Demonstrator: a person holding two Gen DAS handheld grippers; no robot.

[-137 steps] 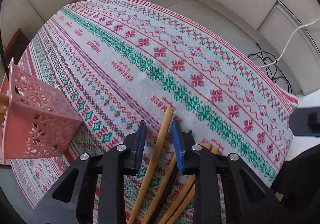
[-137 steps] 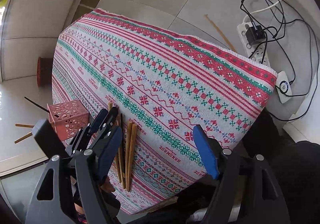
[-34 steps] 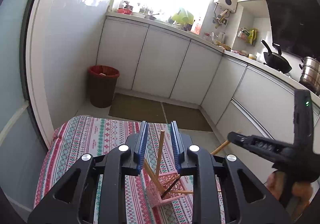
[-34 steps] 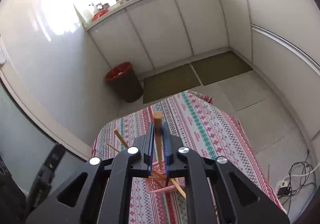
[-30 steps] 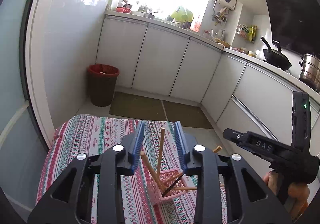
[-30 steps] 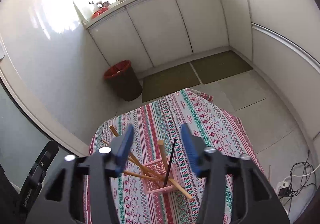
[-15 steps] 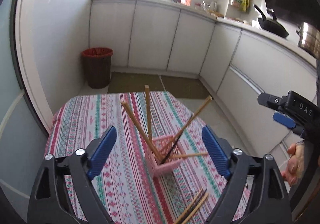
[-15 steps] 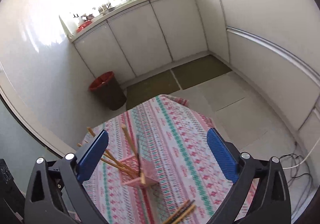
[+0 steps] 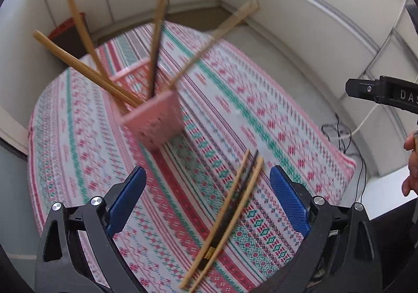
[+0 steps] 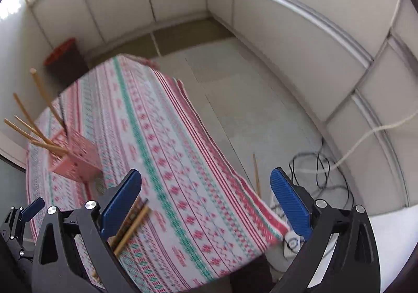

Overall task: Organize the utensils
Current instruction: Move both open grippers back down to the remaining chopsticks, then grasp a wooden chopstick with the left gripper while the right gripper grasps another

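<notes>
Chopsticks (image 9: 230,217) lie loose on tablecloth (image 9: 261,115) near pink basket (image 9: 154,120); left gripper (image 9: 206,201) and right gripper (image 10: 206,201) both spread wide, holding nothing.

A table covered by a white woven cloth with red and green patterned stripes (image 9: 235,120) (image 10: 167,162) carries everything. On it stands a pink perforated plastic basket (image 9: 154,120) (image 10: 75,159), ahead of the left tongs' fingers and up to the left of the right tongs, with wooden and dark sticks leaning out of it. A small bunch of loose chopsticks, light wood with a dark one between (image 9: 230,214) (image 10: 130,222), lies flat on the cloth between the left tongs' fingers, just beside the right tongs' left finger
</notes>
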